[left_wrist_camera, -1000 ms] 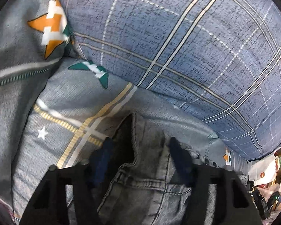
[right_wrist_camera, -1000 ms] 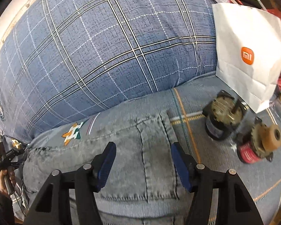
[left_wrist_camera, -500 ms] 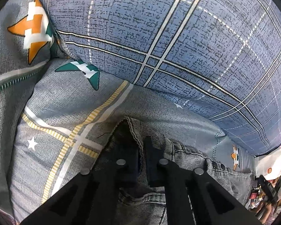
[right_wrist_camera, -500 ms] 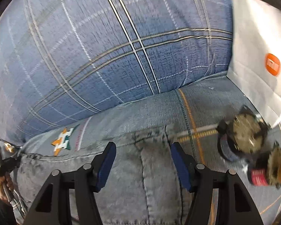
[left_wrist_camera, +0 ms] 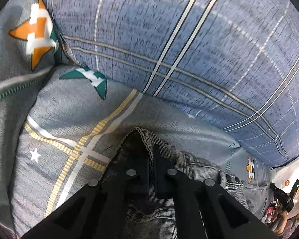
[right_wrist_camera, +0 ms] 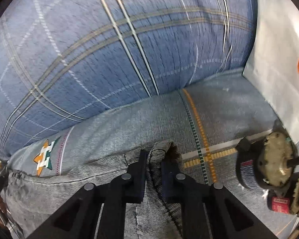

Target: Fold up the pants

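Grey denim pants (left_wrist_camera: 205, 171) lie on a grey patterned bedsheet (left_wrist_camera: 55, 119). My left gripper (left_wrist_camera: 151, 155) is shut on one upper corner of the pants, and a fold of denim stands up between its fingers. My right gripper (right_wrist_camera: 153, 159) is shut on the other corner of the pants (right_wrist_camera: 101, 179), with cloth bunched between its fingers. Both corners are pinched just above the sheet, close to a big blue plaid pillow (left_wrist_camera: 189, 39).
The blue plaid pillow (right_wrist_camera: 89, 49) fills the far side of both views. A white paper bag (right_wrist_camera: 278, 49) with an orange logo stands at the right. Two small motor-like parts (right_wrist_camera: 269, 163) lie on the bedsheet (right_wrist_camera: 219, 119) to the right of my right gripper.
My left gripper shut on the pants corner first. My right gripper, open half a second ago, has now shut on the other corner and the cloth has bunched up.
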Demonstrator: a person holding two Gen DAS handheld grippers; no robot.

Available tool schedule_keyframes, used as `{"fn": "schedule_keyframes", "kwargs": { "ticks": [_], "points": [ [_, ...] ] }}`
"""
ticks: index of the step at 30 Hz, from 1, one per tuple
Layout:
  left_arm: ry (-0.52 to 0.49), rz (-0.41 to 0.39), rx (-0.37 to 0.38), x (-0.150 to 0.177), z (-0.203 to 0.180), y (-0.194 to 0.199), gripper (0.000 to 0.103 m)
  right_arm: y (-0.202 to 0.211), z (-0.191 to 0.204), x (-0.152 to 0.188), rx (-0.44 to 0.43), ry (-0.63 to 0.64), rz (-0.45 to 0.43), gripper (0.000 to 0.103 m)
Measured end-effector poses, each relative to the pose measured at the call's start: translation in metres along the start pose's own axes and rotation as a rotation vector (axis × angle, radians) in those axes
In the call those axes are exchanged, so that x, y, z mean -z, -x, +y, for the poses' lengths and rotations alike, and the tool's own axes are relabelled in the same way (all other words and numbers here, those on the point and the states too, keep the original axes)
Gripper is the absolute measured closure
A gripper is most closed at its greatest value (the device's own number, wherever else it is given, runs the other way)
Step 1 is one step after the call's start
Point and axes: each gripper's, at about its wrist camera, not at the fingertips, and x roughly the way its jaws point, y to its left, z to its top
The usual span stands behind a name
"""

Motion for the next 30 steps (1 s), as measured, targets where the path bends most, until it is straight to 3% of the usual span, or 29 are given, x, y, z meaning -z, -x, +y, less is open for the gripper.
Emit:
{"fn": "schedule_keyframes", "kwargs": {
  "ticks": [14, 19, 24, 30],
  "points": [
    [-0.026, -0.155, 0.153, 0.006, -0.015, 0.097, 0.101, 0.082, 0.000, -0.001, -0.104, -0.064, -0.218, 0.091],
    [-0.035, -0.171, 0.157, 0.004, -0.022, 0.106, 0.101, 0.084, -0.001, 0.000, -0.137, -0.070, -0.228, 0.091],
    [-0.039, -0.160, 0.143, -0.003, -0.030, 0.091, 0.101, 0.073, -0.003, -0.005, -0.145, -0.080, -0.225, 0.091],
    [-0.057, -0.211, 0.212, 0.005, -0.038, 0.120, 0.101, 0.093, -0.008, 0.004, -0.210, -0.092, -0.293, 0.091]
  ]
}}
